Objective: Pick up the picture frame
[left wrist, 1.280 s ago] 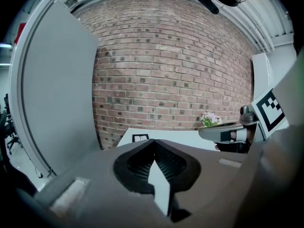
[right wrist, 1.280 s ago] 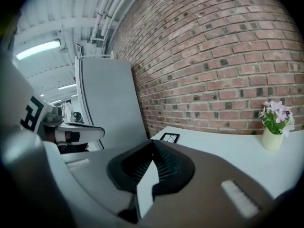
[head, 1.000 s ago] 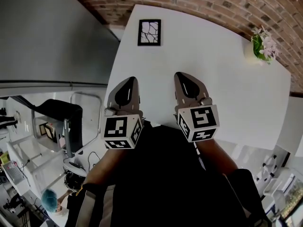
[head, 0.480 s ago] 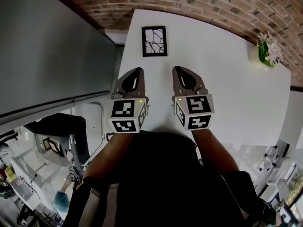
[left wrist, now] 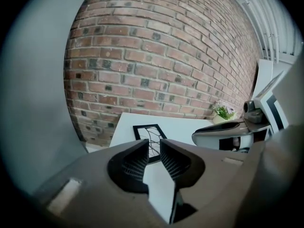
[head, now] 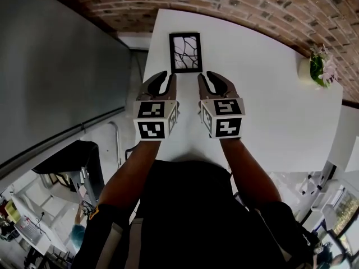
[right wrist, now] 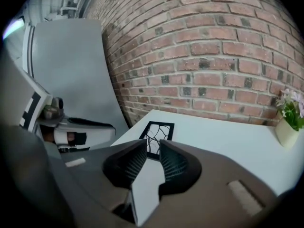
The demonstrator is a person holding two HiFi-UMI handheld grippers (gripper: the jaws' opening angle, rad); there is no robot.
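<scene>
A black picture frame (head: 185, 52) with a branch pattern lies flat near the far left corner of the white table (head: 269, 111). It also shows ahead in the left gripper view, picture frame (left wrist: 150, 139), and in the right gripper view, picture frame (right wrist: 158, 138). My left gripper (head: 166, 79) hovers just short of the frame's near left corner, its jaws opening with nothing between them. My right gripper (head: 207, 78) hovers beside it at the near right corner, jaws also opening and empty.
A small pot of pink flowers (head: 318, 67) stands at the table's far right edge. A brick wall (head: 235, 4) runs behind the table. A grey panel (head: 56, 77) rises to the left. The table's left edge lies close to the frame.
Both grippers have moved forward across the table toward the frame and now sit just short of it. Their jaws, shut before, have parted.
</scene>
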